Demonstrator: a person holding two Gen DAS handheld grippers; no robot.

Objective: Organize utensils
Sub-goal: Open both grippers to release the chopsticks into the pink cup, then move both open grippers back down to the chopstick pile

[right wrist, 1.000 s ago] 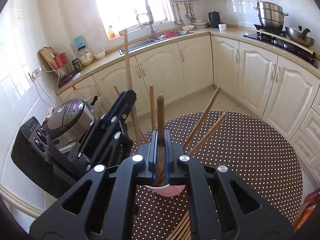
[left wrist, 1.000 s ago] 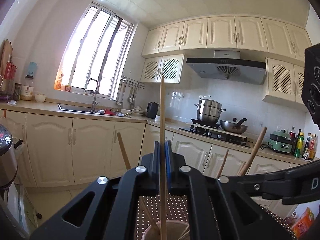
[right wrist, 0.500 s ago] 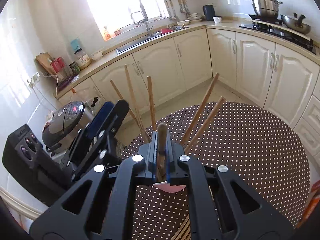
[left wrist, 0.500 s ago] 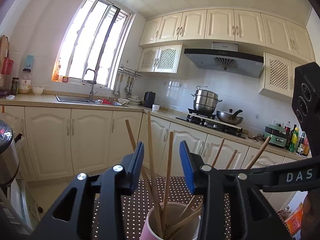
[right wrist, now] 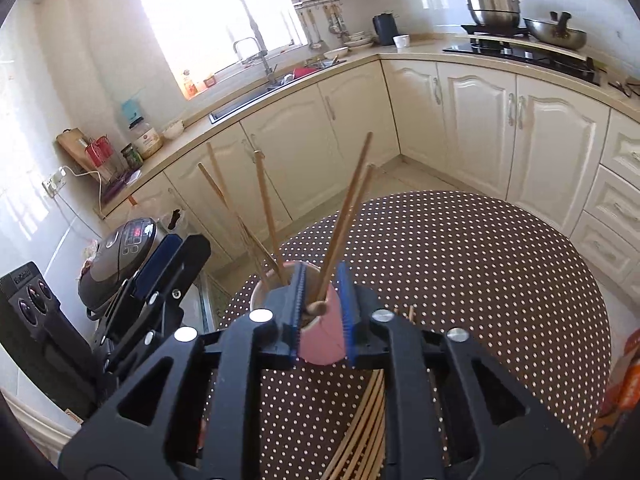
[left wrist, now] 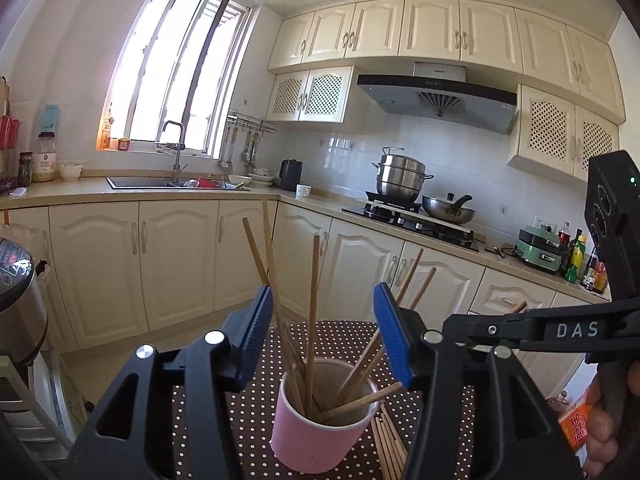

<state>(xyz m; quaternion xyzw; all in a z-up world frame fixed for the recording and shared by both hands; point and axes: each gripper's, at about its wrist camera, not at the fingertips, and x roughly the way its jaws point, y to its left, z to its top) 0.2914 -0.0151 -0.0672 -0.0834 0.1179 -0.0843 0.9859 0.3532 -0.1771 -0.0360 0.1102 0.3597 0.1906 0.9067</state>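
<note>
Both hand-held grippers opening, gripping nothing: left [left wrist: 322, 338] wide, right [right wrist: 322, 314] narrowly, seemingly clear of chopsticks [left wrist: 312, 312] in cup [left wrist: 316, 436].

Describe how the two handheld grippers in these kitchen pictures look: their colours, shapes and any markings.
Both are matt black plastic frames with triangular cut-outs and round silver bolt heads. Each ends in two flat fingers lined with ribbed blue pads. The left gripper and the right gripper look the same in build. Seen from the left wrist, the right one's side arm carries white letters "DAS", and its black box-shaped body has round sockets and a small green light.
</note>
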